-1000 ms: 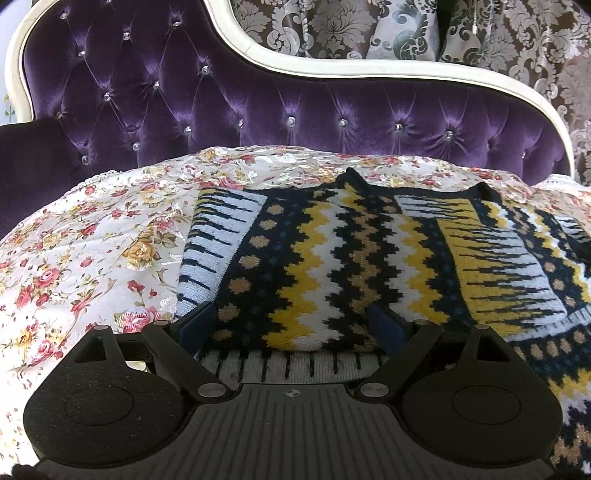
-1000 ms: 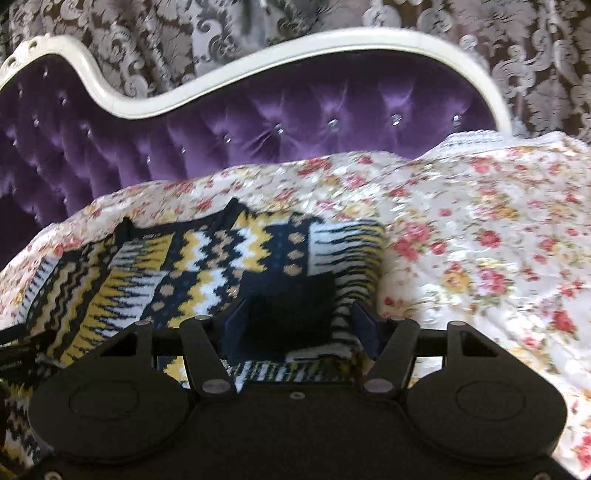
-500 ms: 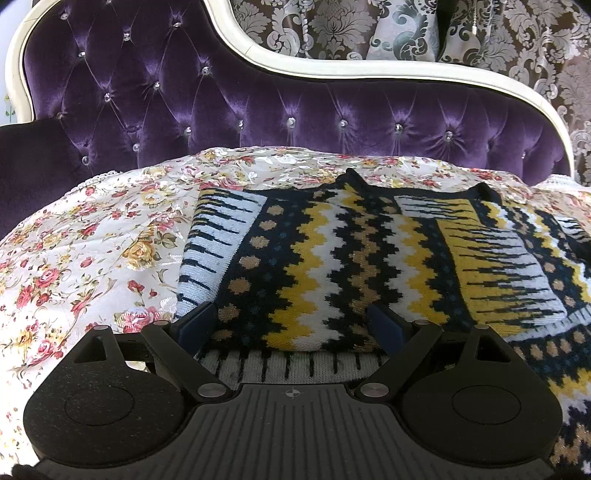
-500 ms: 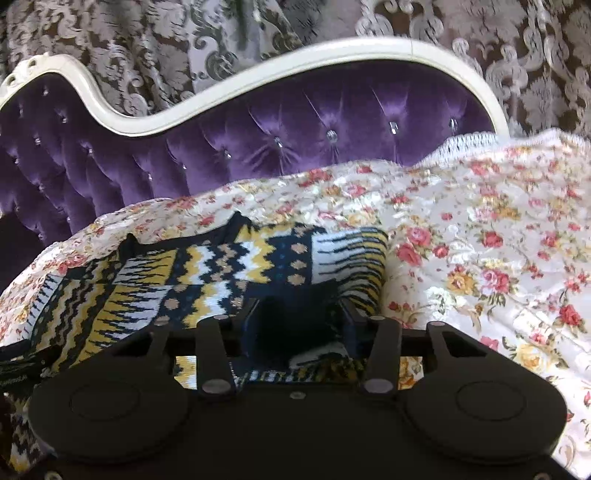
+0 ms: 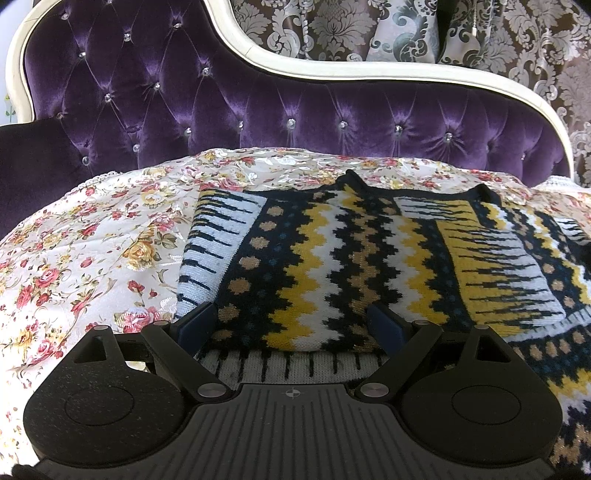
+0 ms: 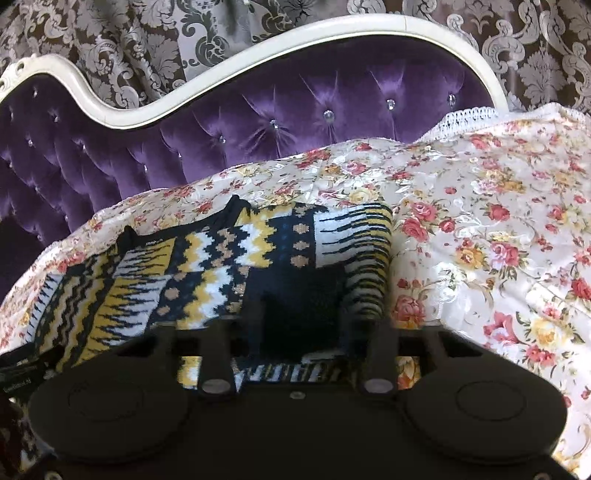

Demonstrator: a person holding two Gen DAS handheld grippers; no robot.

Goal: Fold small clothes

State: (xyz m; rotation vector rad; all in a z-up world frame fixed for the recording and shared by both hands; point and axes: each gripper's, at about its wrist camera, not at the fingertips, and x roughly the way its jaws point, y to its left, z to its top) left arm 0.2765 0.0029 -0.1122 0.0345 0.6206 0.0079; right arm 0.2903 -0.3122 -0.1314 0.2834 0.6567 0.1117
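Note:
A knitted garment (image 5: 332, 266) in navy, yellow and white zigzag pattern lies partly folded on a floral bedspread (image 5: 81, 258). My left gripper (image 5: 291, 325) is open, its fingers wide apart over the garment's near folded edge, touching or just above it. In the right wrist view the same garment (image 6: 221, 273) lies left of centre. My right gripper (image 6: 299, 314) has its fingers narrowed around a dark navy fold of the garment's right near corner and appears shut on it; the frame is blurred.
A purple tufted headboard (image 5: 258, 107) with a white frame stands behind the bed. Patterned curtains (image 5: 406, 33) hang beyond it. Bare floral bedspread (image 6: 498, 240) stretches to the right of the garment.
The right gripper's fingers have closed in on the garment's dark fold and the view has shifted up and back, blurred. The left gripper has not moved.

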